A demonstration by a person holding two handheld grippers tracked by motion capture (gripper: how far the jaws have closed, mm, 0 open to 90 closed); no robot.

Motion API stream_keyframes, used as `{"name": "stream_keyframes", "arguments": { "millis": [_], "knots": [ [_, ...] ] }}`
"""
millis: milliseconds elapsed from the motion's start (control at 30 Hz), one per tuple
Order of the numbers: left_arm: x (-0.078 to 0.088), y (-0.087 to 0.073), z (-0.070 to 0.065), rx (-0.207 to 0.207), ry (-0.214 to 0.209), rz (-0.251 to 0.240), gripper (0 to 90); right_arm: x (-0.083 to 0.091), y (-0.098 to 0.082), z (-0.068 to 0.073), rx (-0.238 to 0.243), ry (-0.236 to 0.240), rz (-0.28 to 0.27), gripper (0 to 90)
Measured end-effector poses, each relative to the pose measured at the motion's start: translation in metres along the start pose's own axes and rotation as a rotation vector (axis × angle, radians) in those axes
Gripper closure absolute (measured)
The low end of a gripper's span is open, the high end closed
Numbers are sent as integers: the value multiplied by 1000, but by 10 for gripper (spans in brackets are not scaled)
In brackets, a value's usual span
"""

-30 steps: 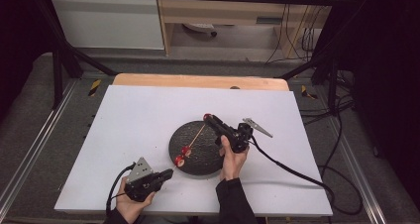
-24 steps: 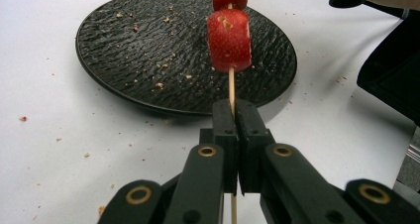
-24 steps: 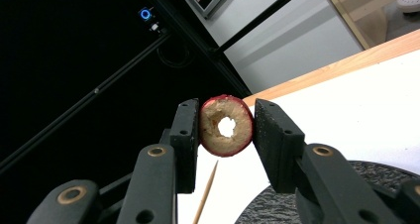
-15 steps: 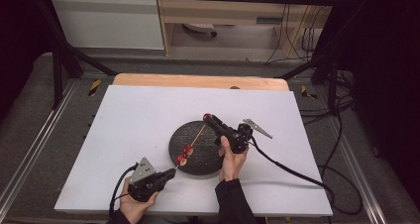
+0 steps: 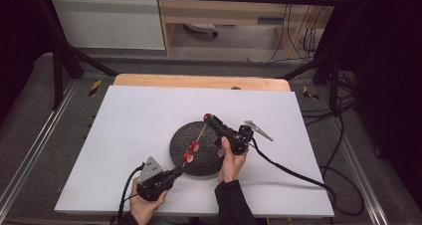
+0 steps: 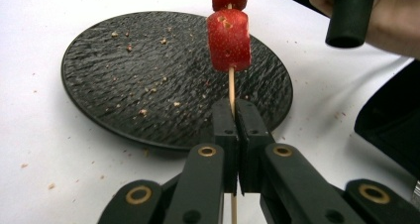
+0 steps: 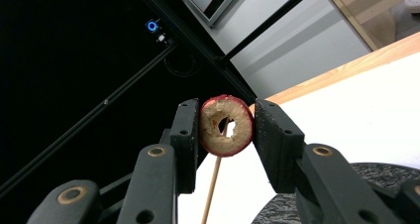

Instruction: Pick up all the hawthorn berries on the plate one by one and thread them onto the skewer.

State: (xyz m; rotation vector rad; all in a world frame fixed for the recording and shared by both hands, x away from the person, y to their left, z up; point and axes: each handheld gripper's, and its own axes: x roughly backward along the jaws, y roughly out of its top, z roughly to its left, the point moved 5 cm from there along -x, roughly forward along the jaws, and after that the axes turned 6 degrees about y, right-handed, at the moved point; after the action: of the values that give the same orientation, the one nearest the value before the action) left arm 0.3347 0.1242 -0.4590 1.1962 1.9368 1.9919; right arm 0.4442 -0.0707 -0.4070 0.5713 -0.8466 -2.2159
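Skewer (image 6: 231, 87) pinched by left gripper (image 6: 236, 116), right gripper (image 7: 225, 126) clamping fruit ring (image 7: 226, 125)

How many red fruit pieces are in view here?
3. Two fruit pieces sit threaded on the skewer over the black plate: one lower, one just above it. A third, a cored slice, is pinched in the right gripper at the skewer's far tip.

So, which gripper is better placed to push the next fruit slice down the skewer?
The right gripper: its jaws already pinch the red fruit slice at the skewer tip. The left gripper is shut on the skewer's lower end, steadying it.
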Motion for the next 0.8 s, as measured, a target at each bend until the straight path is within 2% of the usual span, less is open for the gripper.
{"name": "stream_keyframes", "arguments": {
  "millis": [300,600,700,800],
  "knots": [
    [-2,2,-3,1,18,-17,881,2,2,-1,-12,-8,-17,639],
    [-2,2,-6,21,40,-28,882,1,0,-5,-30,-13,-53,640],
    [-6,3,-8,23,43,-24,882,-1,-4,-6,-57,-9,-44,640],
    [-8,5,-7,30,47,-22,882,-1,-8,-7,-58,-9,-31,640]
  ]
}}
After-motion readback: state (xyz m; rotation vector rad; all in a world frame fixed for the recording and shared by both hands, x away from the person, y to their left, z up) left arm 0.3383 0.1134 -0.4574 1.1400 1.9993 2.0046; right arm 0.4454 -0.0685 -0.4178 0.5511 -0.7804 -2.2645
